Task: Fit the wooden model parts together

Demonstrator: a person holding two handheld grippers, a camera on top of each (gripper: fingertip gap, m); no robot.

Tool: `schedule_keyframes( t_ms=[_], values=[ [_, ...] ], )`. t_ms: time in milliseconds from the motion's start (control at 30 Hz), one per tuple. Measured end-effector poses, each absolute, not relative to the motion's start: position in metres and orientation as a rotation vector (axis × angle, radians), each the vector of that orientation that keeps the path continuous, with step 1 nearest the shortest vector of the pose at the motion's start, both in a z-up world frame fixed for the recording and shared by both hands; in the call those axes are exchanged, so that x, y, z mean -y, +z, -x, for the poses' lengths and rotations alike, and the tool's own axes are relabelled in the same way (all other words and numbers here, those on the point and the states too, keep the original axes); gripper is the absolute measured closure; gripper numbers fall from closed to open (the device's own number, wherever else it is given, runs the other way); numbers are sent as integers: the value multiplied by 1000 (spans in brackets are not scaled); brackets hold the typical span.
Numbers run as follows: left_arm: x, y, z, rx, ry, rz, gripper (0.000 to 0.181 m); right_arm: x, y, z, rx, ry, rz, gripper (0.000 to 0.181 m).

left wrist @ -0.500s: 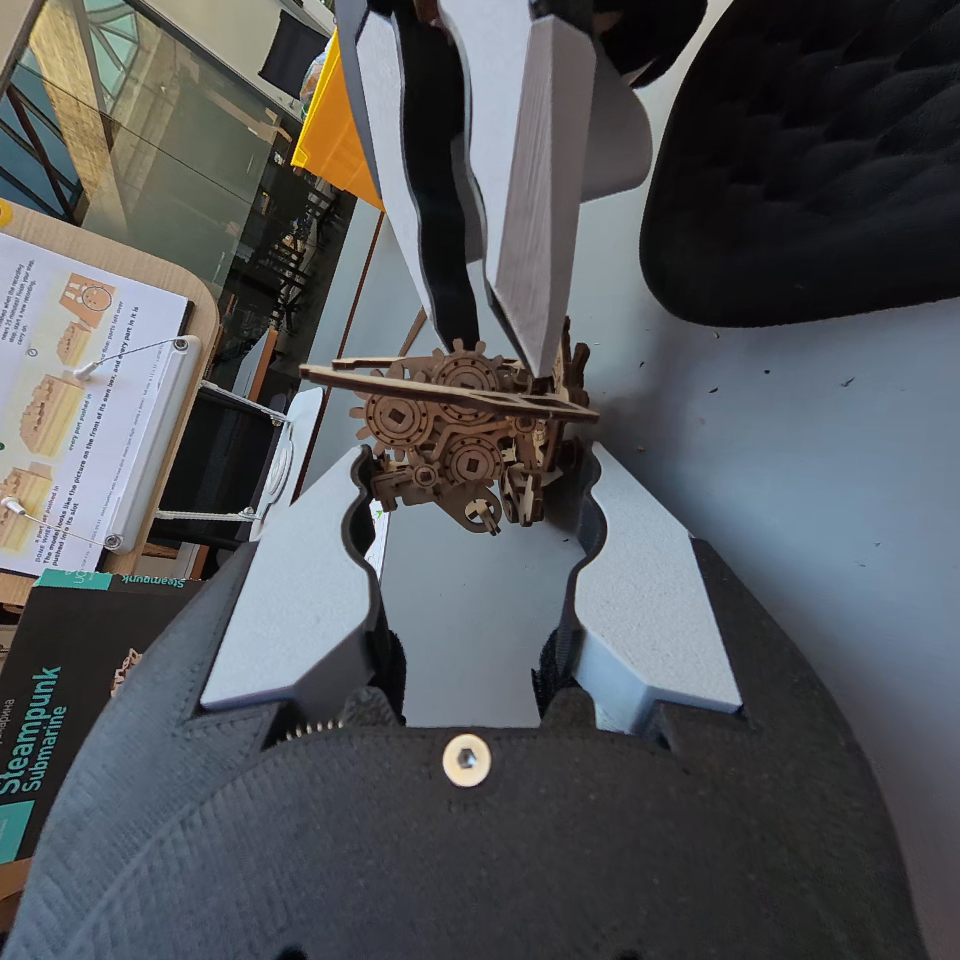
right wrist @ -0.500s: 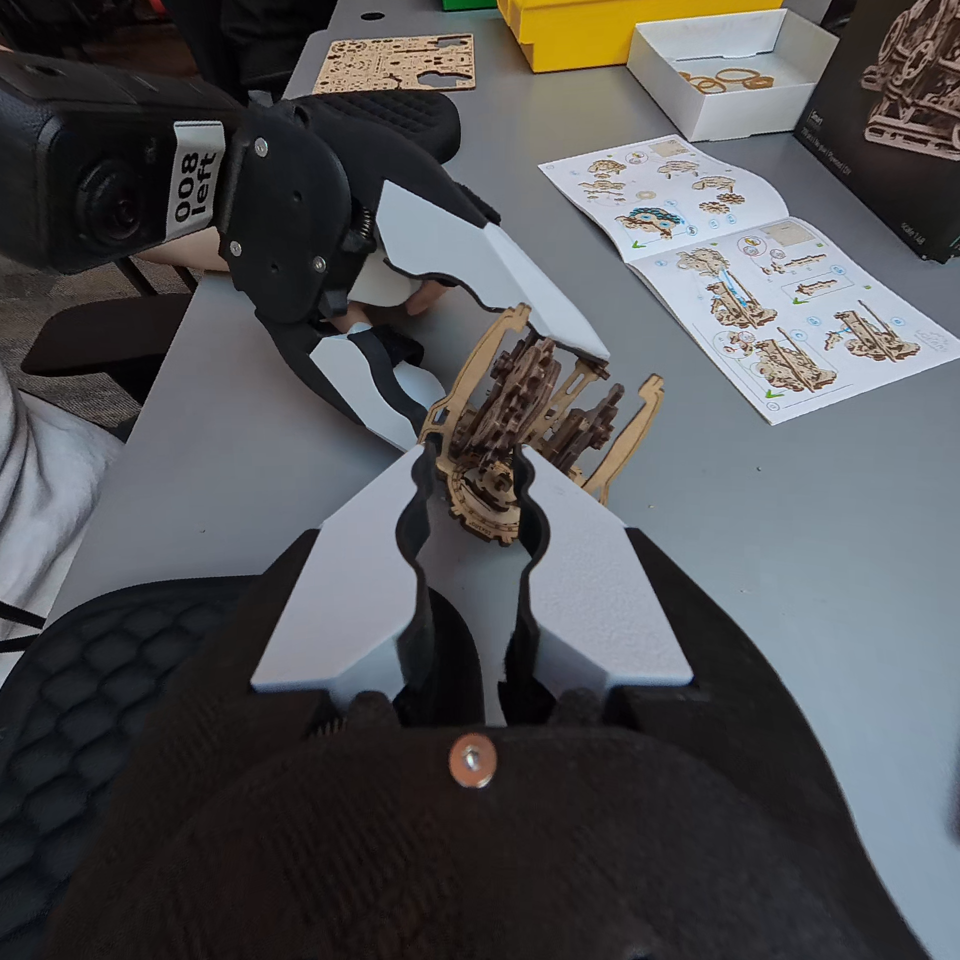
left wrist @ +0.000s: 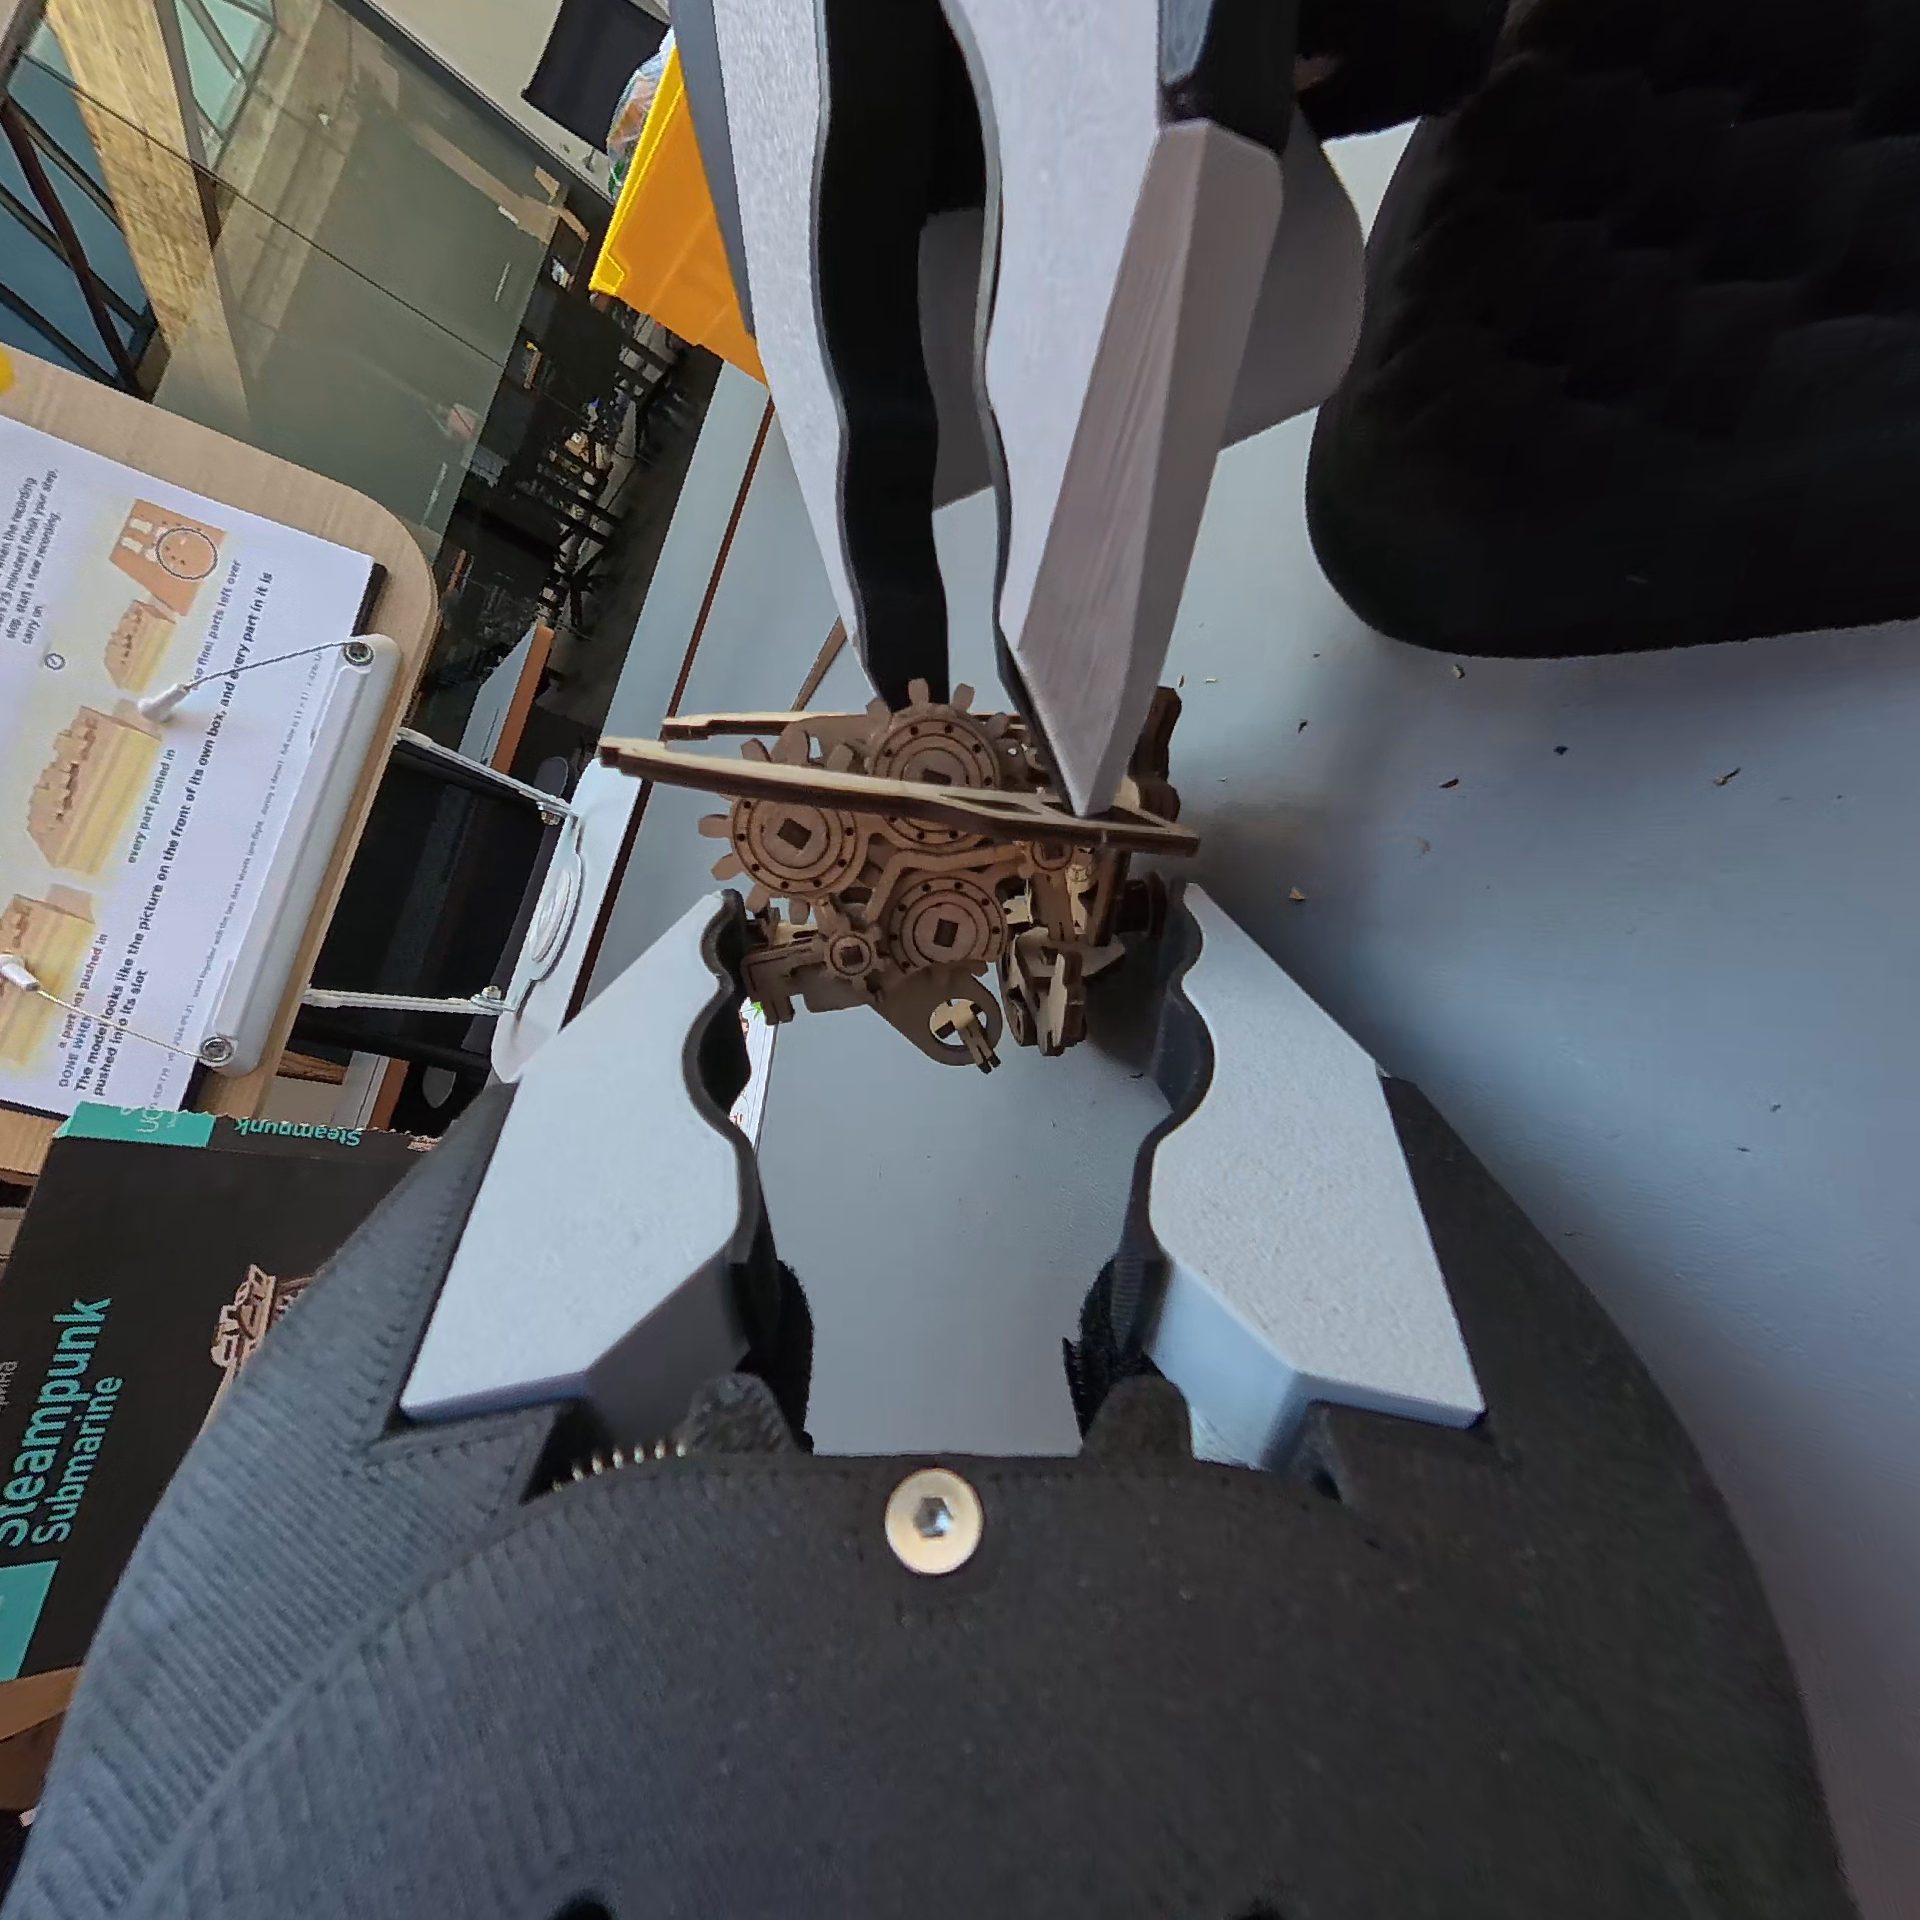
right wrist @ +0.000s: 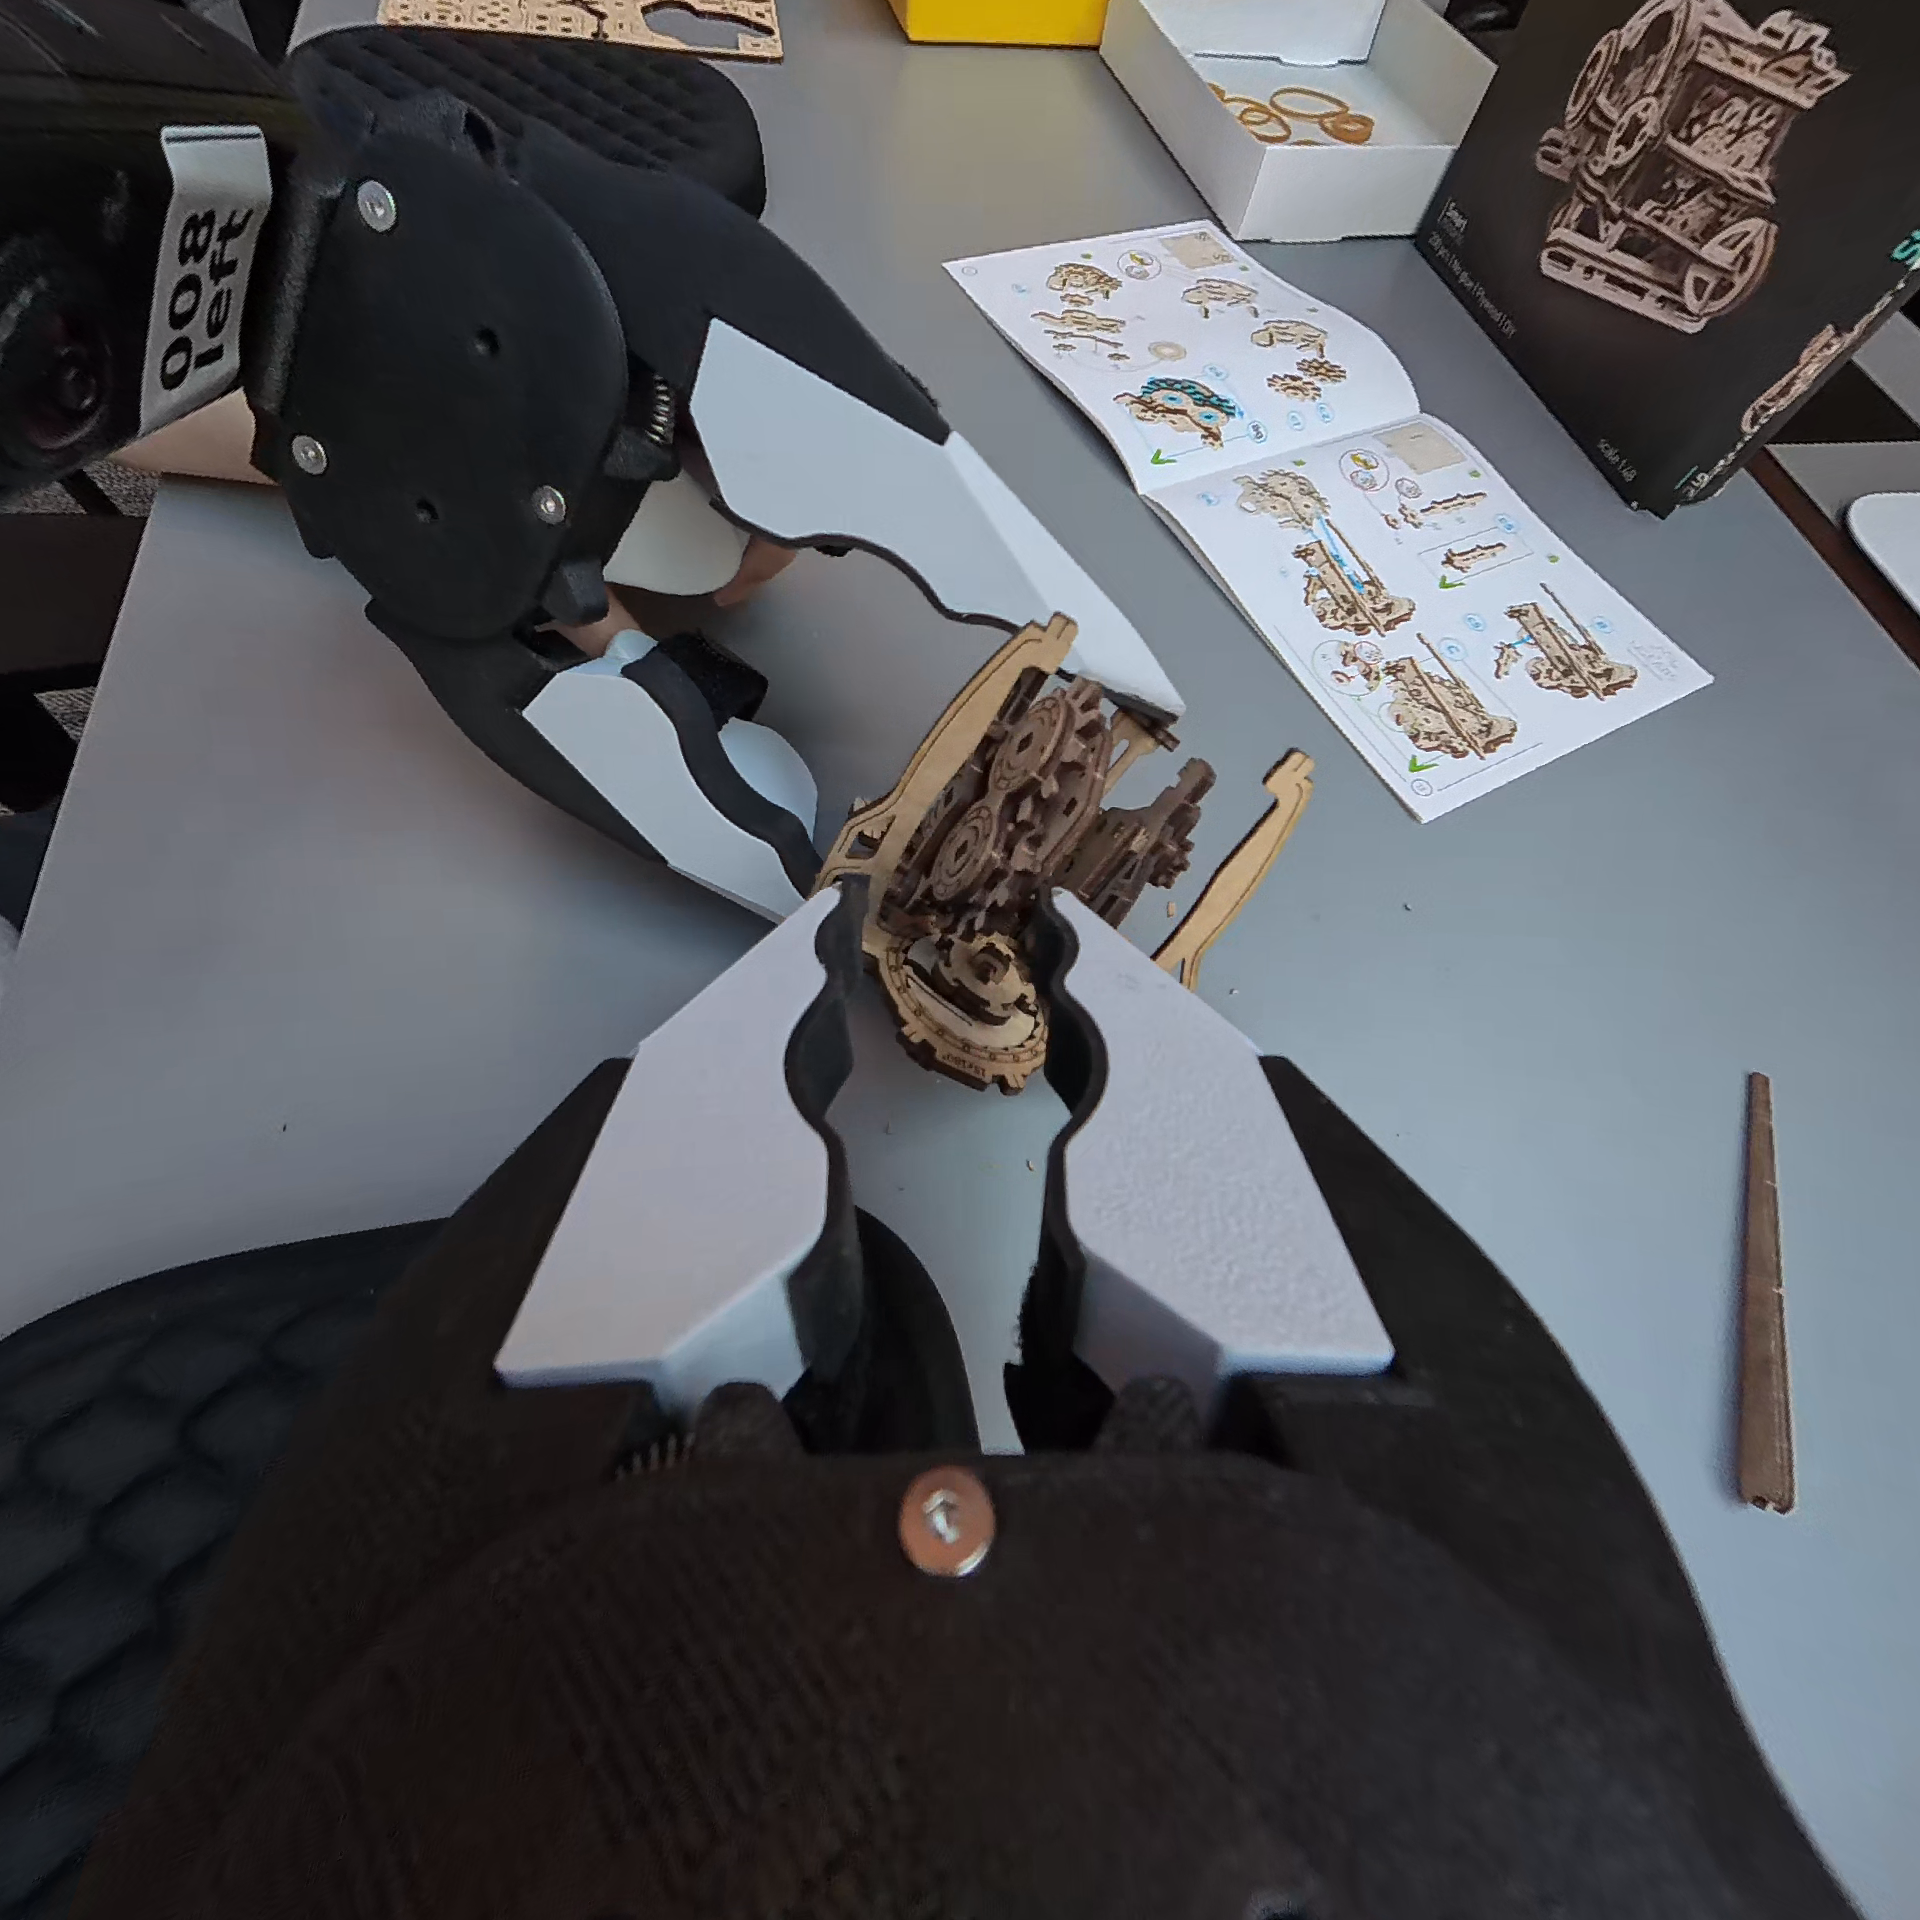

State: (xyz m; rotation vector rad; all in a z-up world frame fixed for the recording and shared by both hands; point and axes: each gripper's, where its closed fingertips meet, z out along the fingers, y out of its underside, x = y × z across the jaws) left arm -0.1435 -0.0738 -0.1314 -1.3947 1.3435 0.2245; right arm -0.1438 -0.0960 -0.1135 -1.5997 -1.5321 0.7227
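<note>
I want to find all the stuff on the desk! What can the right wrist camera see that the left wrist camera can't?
Only the right wrist view shows the open instruction booklet, the white box holding rubber bands, and a loose wooden stick. Only the left wrist view shows the clipboard with a printed sheet and glass walls behind. Both show the wooden gear model gripped by the left gripper and right gripper, and the grey table.

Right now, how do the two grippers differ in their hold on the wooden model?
The left gripper spans the wooden model with wide-set fingers; the right gripper pinches its round base more narrowly. The left gripper comes in from the side, the right gripper from nearer the camera. Both are closed on the model.
</note>
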Motion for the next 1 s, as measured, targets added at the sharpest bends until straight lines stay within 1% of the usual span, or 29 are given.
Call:
schedule_keyframes(
  t_ms=[167,267,300,400,500,667,800,1000],
  values=[
    [76,-130,143,-1342,232,1397,102,96,-113,144,1517,718,1619,149],
    [79,-130,143,-1346,239,1391,102,98,-113,144,1516,739,1622,153],
    [81,-130,143,-1348,238,1386,102,96,-113,143,1501,740,1633,167],
    [83,-130,143,-1346,238,1383,102,97,-112,142,1517,746,1603,167],
    [83,-130,141,-1352,222,1377,102,97,-112,141,1547,717,1577,163],
    [88,-132,139,-1369,117,1393,102,104,-112,142,1551,854,1586,157],
    [94,-131,139,-1384,33,1385,103,107,-112,141,1591,884,1528,150],
    [103,-124,138,-1352,-109,1393,103,113,-105,140,1588,998,1495,144]
  ],
)
